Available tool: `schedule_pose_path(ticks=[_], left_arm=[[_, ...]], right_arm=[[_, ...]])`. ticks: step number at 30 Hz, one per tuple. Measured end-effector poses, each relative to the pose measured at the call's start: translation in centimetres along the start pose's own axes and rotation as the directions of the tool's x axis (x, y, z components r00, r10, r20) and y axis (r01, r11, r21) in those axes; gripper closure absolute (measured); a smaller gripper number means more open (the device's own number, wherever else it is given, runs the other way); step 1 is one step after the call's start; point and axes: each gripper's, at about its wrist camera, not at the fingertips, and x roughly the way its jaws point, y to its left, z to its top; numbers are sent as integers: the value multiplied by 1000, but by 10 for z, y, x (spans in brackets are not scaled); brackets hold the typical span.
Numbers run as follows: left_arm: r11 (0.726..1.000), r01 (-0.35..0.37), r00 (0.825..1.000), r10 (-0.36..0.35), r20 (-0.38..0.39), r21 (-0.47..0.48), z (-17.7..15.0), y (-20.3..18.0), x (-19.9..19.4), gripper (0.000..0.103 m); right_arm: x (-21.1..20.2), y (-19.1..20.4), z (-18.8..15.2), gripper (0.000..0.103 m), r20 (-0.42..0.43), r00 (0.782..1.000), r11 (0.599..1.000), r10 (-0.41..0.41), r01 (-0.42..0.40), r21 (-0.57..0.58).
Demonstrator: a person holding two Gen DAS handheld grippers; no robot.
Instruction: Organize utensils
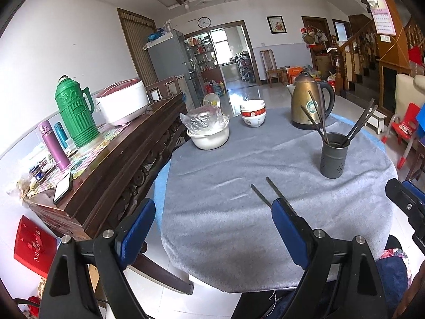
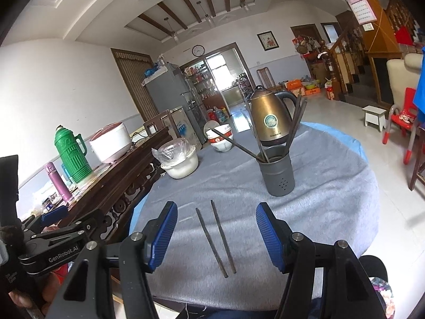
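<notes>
Two dark chopsticks (image 2: 216,236) lie side by side on the grey cloth near the table's front edge. My right gripper (image 2: 216,235) is open, its blue pads on either side of them and above them. A grey perforated holder (image 2: 278,170) with several chopsticks stands behind them. In the left wrist view the same two chopsticks (image 1: 268,194) poke out past my right pad, and the holder (image 1: 333,155) stands at the right. My left gripper (image 1: 212,228) is open and empty over the table's left front.
A brass kettle (image 2: 271,117), stacked red-rimmed bowls (image 2: 221,139) and a white bowl covered in plastic (image 2: 179,160) stand at the back of the round table (image 2: 332,212). A wooden sideboard (image 1: 111,164) with a green thermos (image 1: 75,111) and a rice cooker stands left.
</notes>
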Motion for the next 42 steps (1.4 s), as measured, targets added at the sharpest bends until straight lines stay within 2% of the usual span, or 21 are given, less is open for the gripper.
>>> schedule_pose_path(ticks=[42], left_arm=[[1000,12,1000,-12,-12,-6,-5,2,0,13]], right_arm=[[0,-1,-6,37,-3,1000,1000,6,-6,-18]])
